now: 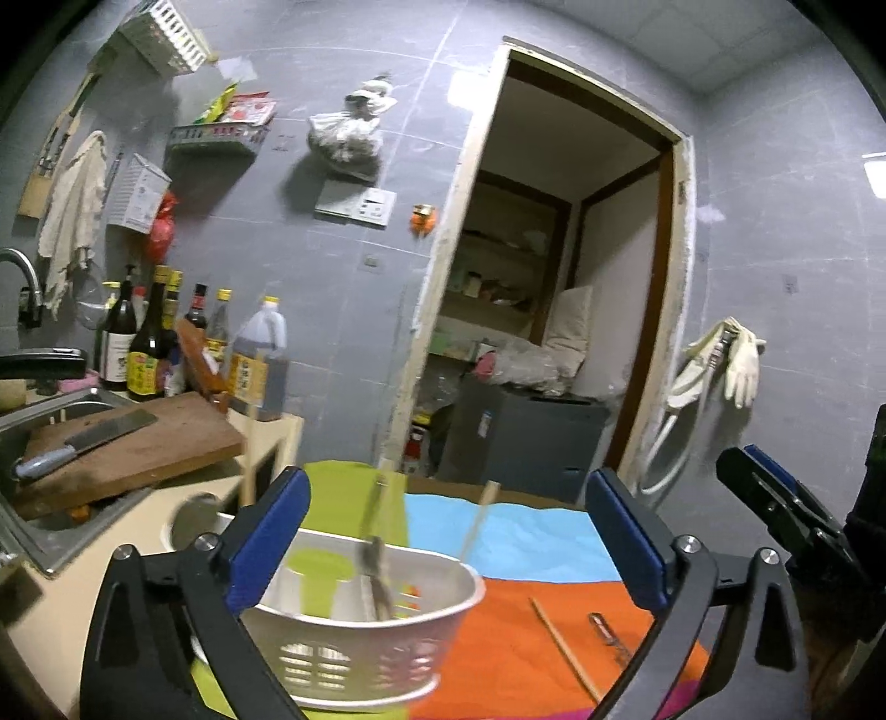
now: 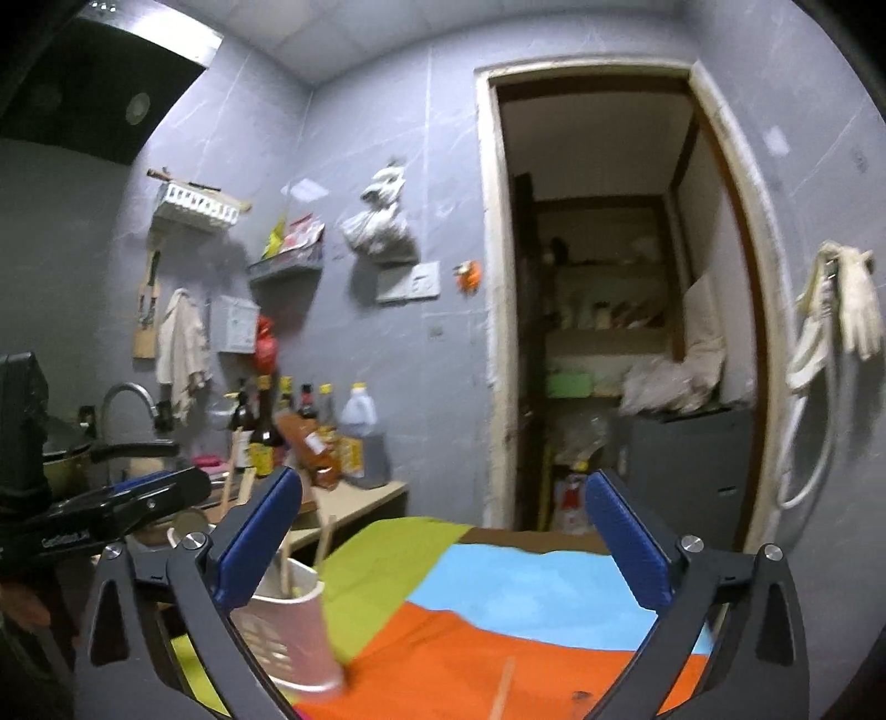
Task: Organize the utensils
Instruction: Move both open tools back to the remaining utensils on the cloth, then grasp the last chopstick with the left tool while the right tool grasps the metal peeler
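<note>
Both tools, left tool [image 1: 443, 531] and right tool [image 2: 443, 543], gape wide, empty; loose wooden chopstick [image 1: 565, 648] lies rightward of white slotted plastic basket [image 1: 360, 653], nearer the right tool.

Grey tiled walls [image 1: 343, 310] fill the frame, with an open doorway [image 1: 559, 277] right of centre onto a dim storeroom with shelves [image 1: 498, 277]. A white ceiling [image 2: 360, 39] shows at top; wall racks [image 1: 166, 33] hang upper left.
</note>
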Demonstrator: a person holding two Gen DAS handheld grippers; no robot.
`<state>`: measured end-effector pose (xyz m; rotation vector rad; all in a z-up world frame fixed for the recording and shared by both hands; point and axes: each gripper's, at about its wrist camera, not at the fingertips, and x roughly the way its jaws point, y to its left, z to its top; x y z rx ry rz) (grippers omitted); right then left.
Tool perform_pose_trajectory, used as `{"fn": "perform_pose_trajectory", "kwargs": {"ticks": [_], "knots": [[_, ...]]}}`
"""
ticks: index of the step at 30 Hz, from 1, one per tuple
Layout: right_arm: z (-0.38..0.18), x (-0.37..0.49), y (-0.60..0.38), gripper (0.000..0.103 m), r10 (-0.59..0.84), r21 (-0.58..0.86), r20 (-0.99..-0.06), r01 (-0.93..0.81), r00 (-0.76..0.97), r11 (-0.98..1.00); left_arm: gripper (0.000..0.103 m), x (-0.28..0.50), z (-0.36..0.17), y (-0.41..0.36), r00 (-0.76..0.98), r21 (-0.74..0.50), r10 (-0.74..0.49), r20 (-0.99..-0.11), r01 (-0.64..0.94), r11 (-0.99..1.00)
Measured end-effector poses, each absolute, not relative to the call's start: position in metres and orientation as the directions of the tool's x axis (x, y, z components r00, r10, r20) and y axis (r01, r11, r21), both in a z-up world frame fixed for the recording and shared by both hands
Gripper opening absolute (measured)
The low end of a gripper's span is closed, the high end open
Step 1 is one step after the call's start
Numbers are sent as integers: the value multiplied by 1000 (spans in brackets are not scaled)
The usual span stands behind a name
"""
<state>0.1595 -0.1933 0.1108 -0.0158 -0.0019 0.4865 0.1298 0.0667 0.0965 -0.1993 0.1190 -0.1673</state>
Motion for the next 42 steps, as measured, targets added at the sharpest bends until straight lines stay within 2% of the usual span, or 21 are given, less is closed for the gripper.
{"fn": "perform_pose_trajectory", "kwargs": {"ticks": [7,11,16,23,28,30,31,32,33,34,35,38,42], "knots": [[103,153,-232,103,390,-28,-35,-391,920,920,100,137,83,26,954,-181,-247,-171,216,960],[89,159,-250,103,348,-37,-99,-353,932,935,100,147,69,2,930,-171,-274,-245,237,956],[65,170,-272,103,294,-30,-197,-306,935,952,100,156,52,-21,911,-170,-285,-299,243,955],[46,179,-286,103,273,-15,-257,-286,927,958,100,173,34,-40,890,-158,-278,-361,236,959],[29,195,-292,103,271,17,-357,-284,894,959,99,192,22,-49,847,-169,-290,-445,238,956],[23,205,-293,97,269,29,-409,-282,872,959,99,201,18,-53,824,-170,-295,-483,241,955],[20,208,-293,88,271,35,-428,-284,862,958,98,207,15,-54,810,-173,-300,-504,246,954],[16,213,-293,77,272,44,-461,-285,845,958,94,211,12,-56,797,-176,-306,-520,251,952],[12,219,-293,72,274,55,-496,-285,824,957,90,215,11,-57,783,-178,-314,-536,259,949],[8,225,-294,64,279,69,-525,-286,804,956,80,221,8,-60,764,-181,-325,-557,271,946],[4,229,-294,59,289,87,-551,-291,783,953,68,228,5,-63,739,-186,-339,-583,284,940],[-6,242,-293,47,322,129,-615,-311,720,942,50,246,-5,-67,669,-215,-381,-639,320,923],[-14,256,-284,45,359,166,-670,-341,649,925,39,264,-14,-70,605,-259,-420,-677,338,905]]}}
